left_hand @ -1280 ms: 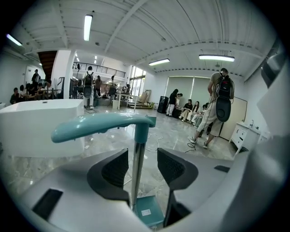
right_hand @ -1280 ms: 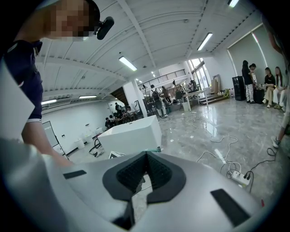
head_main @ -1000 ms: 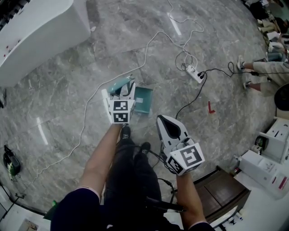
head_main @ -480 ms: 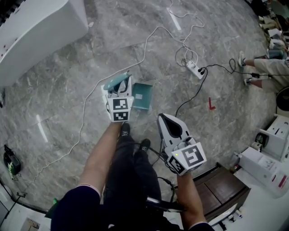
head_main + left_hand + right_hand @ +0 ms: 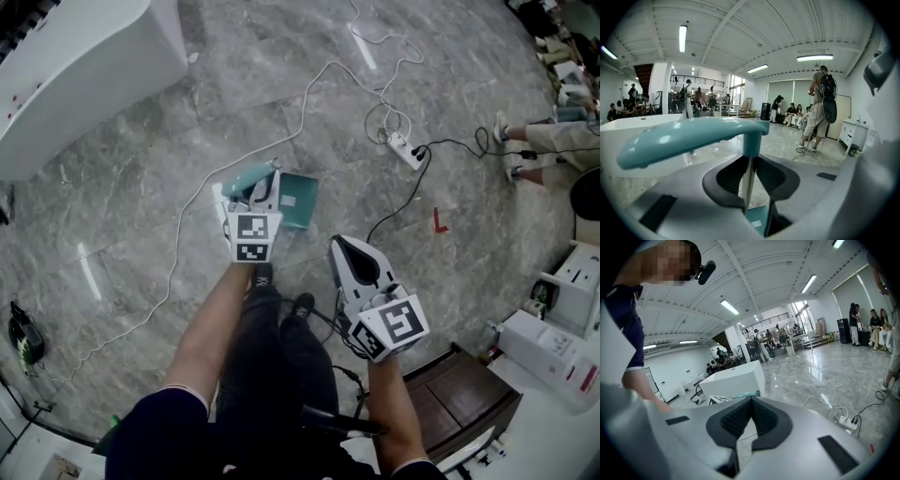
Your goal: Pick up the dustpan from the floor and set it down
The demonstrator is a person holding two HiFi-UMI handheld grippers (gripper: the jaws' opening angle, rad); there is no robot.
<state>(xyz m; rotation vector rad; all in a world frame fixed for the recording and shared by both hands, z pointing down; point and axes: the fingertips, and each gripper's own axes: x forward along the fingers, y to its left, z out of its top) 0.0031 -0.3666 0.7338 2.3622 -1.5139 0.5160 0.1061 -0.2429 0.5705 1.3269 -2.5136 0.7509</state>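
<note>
Teal plastic marks the dustpan (image 5: 298,201), which sits on the grey marble floor (image 5: 141,187); its slim pale stem (image 5: 748,180) rises upright to a long teal handle (image 5: 689,136) that runs crosswise and roughly level. In the left gripper view the handle crosses above the jaws, and the stem drops straight down between them. The dustpan therefore lies directly ahead of the left hand-held gripper (image 5: 262,190), with its stem at right angles to the line of closing. Those jaws are closing on the stem; a sliver of floor shows beside it on the right, so I judge the pads not quite pressed home. The right hand-held gripper (image 5: 339,247) hangs closer to the person's body, well apart from the dustpan and to its right, jaws together and empty. The left hand is plainly the nearer; once the clamp is firm, I judge the lift calls for a straight rise along the stem.
</note>
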